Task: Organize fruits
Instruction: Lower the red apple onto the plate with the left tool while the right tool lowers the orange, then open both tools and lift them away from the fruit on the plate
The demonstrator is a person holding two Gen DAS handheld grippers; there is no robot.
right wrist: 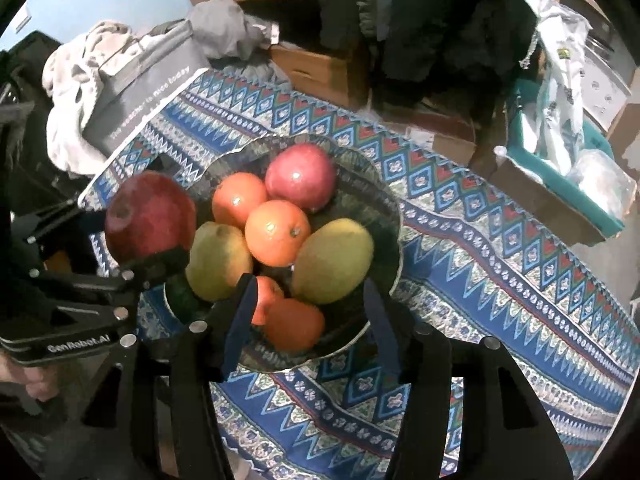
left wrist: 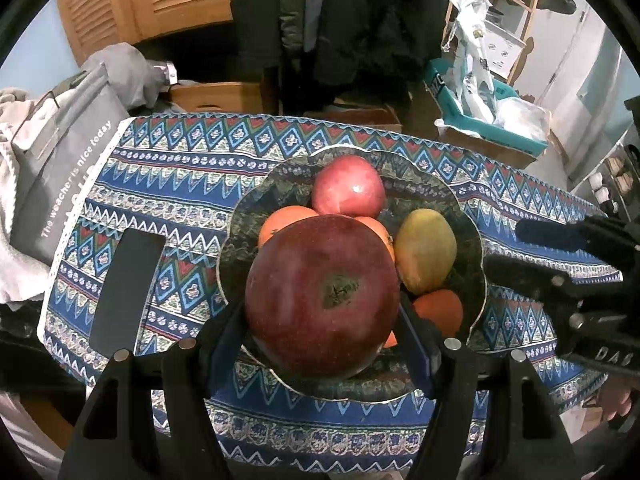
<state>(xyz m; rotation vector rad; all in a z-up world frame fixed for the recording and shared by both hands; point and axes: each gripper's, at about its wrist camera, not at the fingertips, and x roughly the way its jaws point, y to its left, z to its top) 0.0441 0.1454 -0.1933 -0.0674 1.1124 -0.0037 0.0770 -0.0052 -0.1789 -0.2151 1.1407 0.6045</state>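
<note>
**Setting the dark apple into the bowl**

My left tongs point(left wrist: 320, 344) pinch the dark red apple point(left wrist: 322, 296) over the bowl's point(left wrist: 474, 280) near-left rim. Right tongs point(right wrist: 308, 316) spread, empty. Lower gently beside the mango point(right wrist: 218, 260); release only once seated.

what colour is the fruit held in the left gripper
Dark red: the apple in the left gripper is deep maroon with a brownish stem end. It shows best in the left wrist view.
</note>
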